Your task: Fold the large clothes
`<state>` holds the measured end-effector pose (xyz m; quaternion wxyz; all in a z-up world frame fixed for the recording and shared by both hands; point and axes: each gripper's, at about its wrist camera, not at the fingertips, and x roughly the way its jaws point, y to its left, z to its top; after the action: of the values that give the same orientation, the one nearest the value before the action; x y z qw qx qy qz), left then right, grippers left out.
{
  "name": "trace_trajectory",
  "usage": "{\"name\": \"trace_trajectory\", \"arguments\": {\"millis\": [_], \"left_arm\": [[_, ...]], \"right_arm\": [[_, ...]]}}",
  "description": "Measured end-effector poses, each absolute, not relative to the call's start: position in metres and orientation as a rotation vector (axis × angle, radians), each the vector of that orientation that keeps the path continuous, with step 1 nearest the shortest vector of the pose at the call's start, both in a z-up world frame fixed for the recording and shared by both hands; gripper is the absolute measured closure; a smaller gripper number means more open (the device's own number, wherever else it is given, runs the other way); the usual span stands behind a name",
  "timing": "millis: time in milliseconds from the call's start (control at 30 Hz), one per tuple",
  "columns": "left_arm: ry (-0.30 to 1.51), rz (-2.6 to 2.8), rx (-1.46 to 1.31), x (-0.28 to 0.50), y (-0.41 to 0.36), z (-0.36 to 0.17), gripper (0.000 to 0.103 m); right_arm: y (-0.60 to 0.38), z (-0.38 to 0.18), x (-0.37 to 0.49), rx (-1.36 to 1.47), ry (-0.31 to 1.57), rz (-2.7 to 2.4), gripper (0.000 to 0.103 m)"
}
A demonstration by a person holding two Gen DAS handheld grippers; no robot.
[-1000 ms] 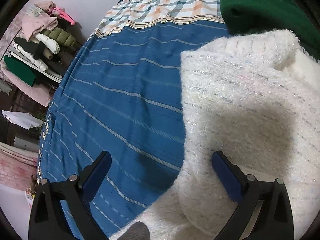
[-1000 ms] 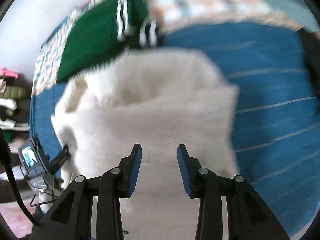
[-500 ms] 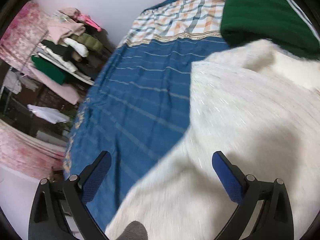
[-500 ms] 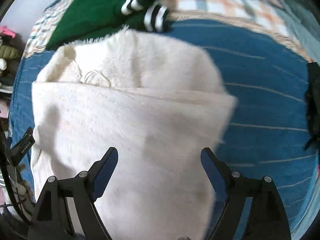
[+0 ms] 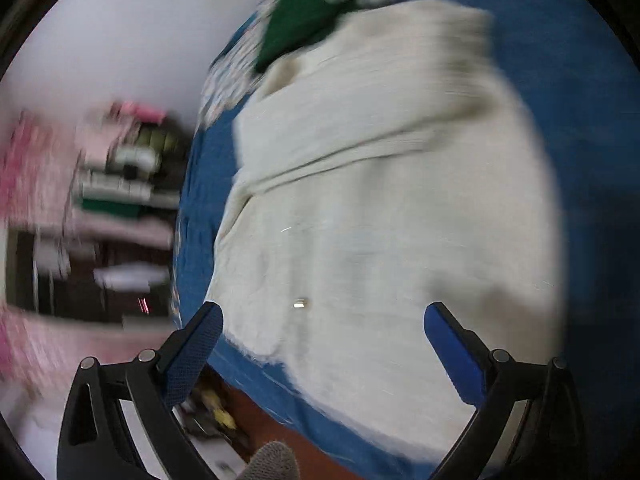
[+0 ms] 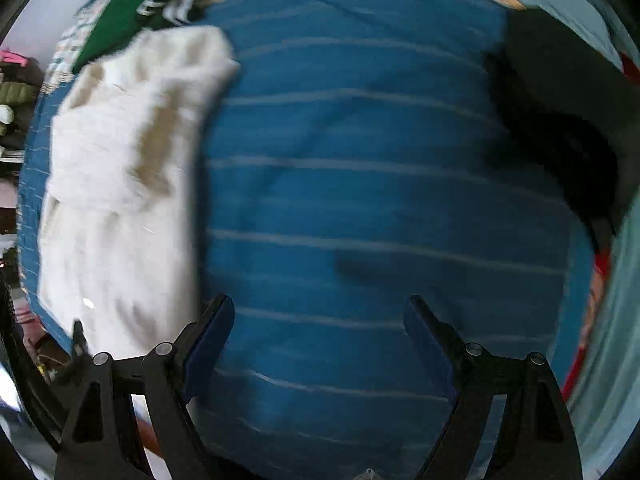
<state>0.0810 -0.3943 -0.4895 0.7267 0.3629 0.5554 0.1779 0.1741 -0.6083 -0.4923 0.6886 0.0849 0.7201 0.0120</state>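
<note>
A fuzzy white sweater point(image 5: 380, 208) lies folded on the blue striped bedspread point(image 6: 360, 200). In the right wrist view the sweater point(image 6: 120, 168) sits at the left. My left gripper point(image 5: 324, 328) is open and empty, raised above the sweater's near end. My right gripper point(image 6: 320, 320) is open and empty over bare bedspread to the right of the sweater. Both views are blurred by motion.
A folded green garment with white stripes point(image 6: 132, 12) lies beyond the sweater. A dark garment point(image 6: 560, 128) lies at the bed's right side. A rack of stacked clothes point(image 5: 124, 176) stands left of the bed. The bed's near edge point(image 5: 288, 388) is below the left gripper.
My right gripper opened wide, let go of the sweater and swung right over bare bedspread. My left gripper pulled back and turned, so the whole sweater now shows.
</note>
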Motion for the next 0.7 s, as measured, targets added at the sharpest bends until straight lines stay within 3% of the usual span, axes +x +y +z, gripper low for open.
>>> {"name": "trace_trajectory", "arguments": {"millis": [233,333,500,533,567,600,667,700], "left_arm": [[1.210,0.267,1.030,0.051,-0.459,-0.553,0.000],[1.284,0.353,0.991,0.067,-0.428,-0.574,0.000],[1.270,0.520,0.888,0.094,-0.363,-0.561,0.001],[1.254,0.530,0.875,0.097,-0.353,-0.556,0.009],[1.230,0.527,0.854,0.100,-0.343,-0.549,0.027],[1.223,0.517,0.825,0.101,-0.339,-0.543,0.039],[1.225,0.479,0.736,0.103,-0.329,-0.529,0.078],[1.216,0.468,0.708,0.104,-0.325,-0.522,0.081]], "right_arm": [[-0.667,-0.509,0.161,0.280,1.658,-0.049,0.015],[-0.674,-0.517,0.167,0.309,1.669,-0.040,0.015],[-0.646,-0.533,0.194,0.338,1.664,0.066,0.015],[-0.638,-0.539,0.203,0.368,1.655,0.121,0.015],[-0.630,-0.546,0.211,0.399,1.641,0.170,0.015],[-0.617,-0.555,0.224,0.442,1.625,0.241,0.015],[-0.597,-0.567,0.244,0.541,1.591,0.345,0.015],[-0.585,-0.572,0.258,0.618,1.553,0.418,0.015]]}}
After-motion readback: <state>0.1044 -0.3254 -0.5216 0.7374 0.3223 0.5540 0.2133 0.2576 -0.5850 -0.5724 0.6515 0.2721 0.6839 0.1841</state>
